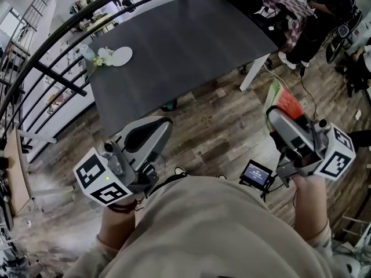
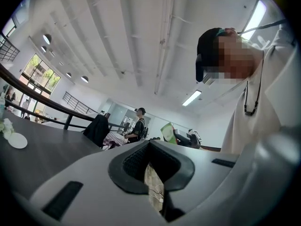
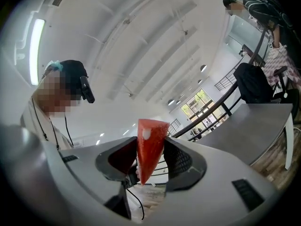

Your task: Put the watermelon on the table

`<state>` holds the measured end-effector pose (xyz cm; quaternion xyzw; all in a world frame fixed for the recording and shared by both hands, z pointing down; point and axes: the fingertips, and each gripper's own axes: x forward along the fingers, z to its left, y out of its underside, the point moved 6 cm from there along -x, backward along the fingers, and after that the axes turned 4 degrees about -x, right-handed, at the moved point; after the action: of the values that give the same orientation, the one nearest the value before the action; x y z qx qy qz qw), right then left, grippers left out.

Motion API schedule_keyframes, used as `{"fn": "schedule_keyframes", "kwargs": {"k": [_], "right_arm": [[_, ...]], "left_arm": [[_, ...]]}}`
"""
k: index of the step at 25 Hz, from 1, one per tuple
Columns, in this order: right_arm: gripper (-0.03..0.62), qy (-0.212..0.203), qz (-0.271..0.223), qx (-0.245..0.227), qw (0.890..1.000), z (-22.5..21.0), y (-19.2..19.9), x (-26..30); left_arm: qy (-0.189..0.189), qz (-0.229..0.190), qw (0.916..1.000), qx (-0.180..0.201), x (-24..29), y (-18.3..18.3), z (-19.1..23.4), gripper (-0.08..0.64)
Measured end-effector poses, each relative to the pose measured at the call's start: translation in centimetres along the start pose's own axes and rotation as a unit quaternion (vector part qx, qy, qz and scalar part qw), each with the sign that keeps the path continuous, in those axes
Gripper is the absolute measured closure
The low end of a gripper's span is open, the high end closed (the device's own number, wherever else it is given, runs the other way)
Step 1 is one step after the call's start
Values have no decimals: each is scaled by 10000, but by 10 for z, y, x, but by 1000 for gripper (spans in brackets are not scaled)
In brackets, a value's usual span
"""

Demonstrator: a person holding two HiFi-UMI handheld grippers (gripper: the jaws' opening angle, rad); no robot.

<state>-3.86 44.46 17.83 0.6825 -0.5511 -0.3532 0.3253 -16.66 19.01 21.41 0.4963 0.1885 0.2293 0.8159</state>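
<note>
At far left, a black metal railing (image 1: 52,74) curves past a dark grey rectangular bench (image 1: 185,45). A round white plate (image 1: 122,55) lies on the bench's left edge, just beside a small sprig of pale flowers (image 1: 101,55). Below the bench, over the wood-plank floor (image 1: 220,126), the left gripper (image 1: 153,131) is held level; its fingers (image 2: 129,161) meet at the tips with nothing between them. At right, the right gripper (image 1: 278,116) has its fingers (image 3: 181,161) clamped on a red, green-rinded watermelon wedge (image 1: 285,102), whose narrow end points down between the pads (image 3: 150,133). The watermelon wedge is in the air over the floor, off the bench's right corner and not touching it.
</note>
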Motion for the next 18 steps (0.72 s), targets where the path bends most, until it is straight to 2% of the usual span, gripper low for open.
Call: {"fn": "schedule_keyframes", "kwargs": {"k": [9, 18], "right_arm": [[402, -467, 410, -7, 9981, -9, 2, 141], [402, -1226, 812, 212, 9889, -26, 7, 236]], "left_arm": [[-296, -49, 9995, -59, -69, -32, 80, 557], [-818, -158, 9965, -69, -111, -36, 102, 557]]}}
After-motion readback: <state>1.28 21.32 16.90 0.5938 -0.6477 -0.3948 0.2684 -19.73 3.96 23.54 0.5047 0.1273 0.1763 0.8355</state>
